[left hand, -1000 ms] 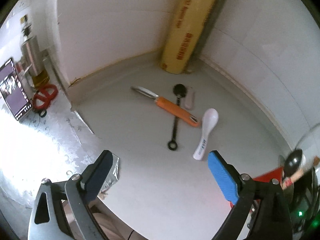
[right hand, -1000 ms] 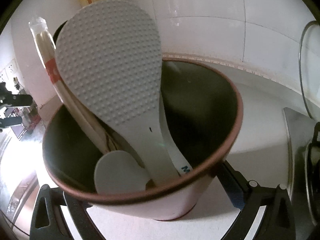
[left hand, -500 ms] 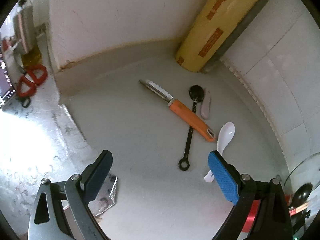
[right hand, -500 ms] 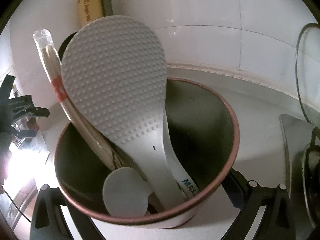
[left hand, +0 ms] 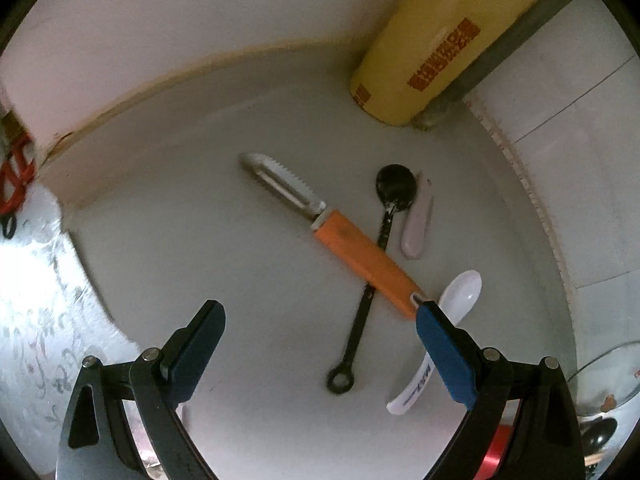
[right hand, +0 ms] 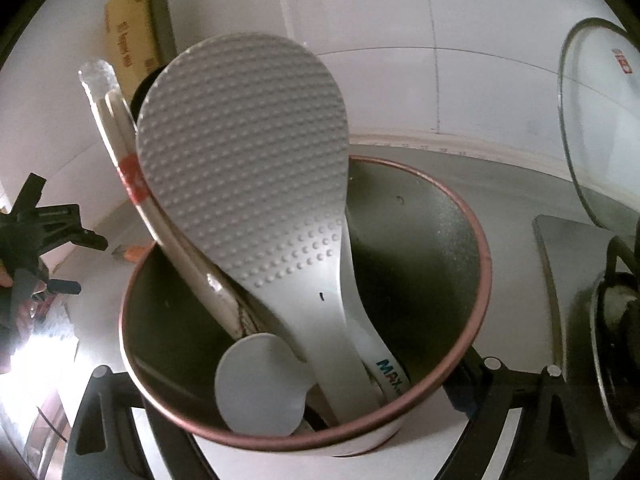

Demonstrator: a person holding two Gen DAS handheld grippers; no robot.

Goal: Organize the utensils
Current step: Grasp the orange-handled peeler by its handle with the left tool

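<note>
Left gripper (left hand: 320, 322) wide, nothing held, now lower and closer over orange-handled peeler (left hand: 340, 236), black measuring spoon (left hand: 370, 276), white soup spoon (left hand: 448, 328) on counter (left hand: 200, 240). Right gripper (right hand: 276, 404) just closing round utensil holder (right hand: 460, 248); contact probably, pads hidden. Pickup next

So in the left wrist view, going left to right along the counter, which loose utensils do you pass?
By their heads: peeler → black measuring spoon → small pale utensil → white soup spoon. The peeler's orange handle crosses over the black spoon's handle.
</note>
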